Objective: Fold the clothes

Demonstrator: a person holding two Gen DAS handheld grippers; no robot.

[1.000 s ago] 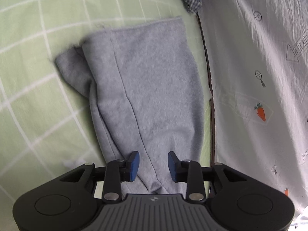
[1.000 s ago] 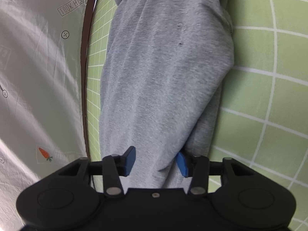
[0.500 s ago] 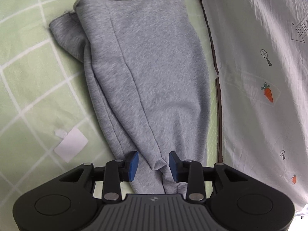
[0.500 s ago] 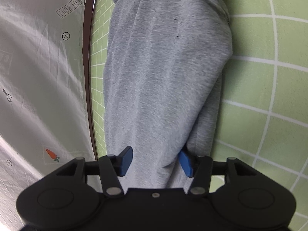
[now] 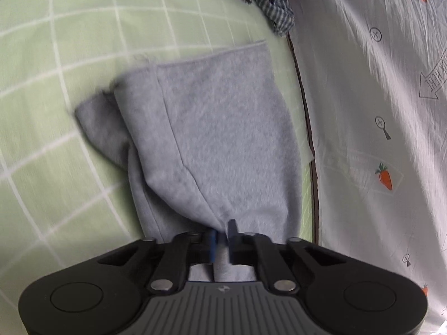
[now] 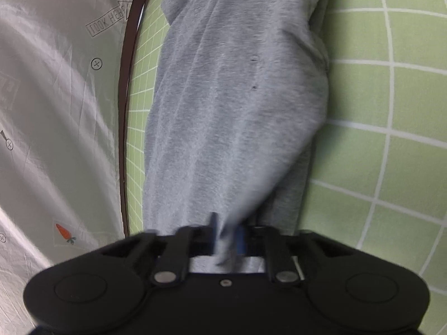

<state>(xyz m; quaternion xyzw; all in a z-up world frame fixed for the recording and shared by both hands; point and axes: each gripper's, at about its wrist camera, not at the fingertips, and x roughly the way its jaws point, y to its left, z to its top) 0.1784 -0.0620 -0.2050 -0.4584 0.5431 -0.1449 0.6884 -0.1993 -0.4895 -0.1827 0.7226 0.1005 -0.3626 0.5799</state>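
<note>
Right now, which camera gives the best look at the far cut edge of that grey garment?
The left wrist view: the grey garment lies with its far hem and a folded-under corner showing against the green checked sheet. The right wrist view shows only a long wrinkled stretch, its far end cropped.

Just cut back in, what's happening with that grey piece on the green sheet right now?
A person is working two handheld tongs on a soft grey knit garment lying on the green checked bedsheet. The left tongs have pinched shut on the near edge of the fabric, and the right tongs are shut on a bunched fold of the same garment. A white carrot-print cloth lies alongside. No fold made yet.
</note>
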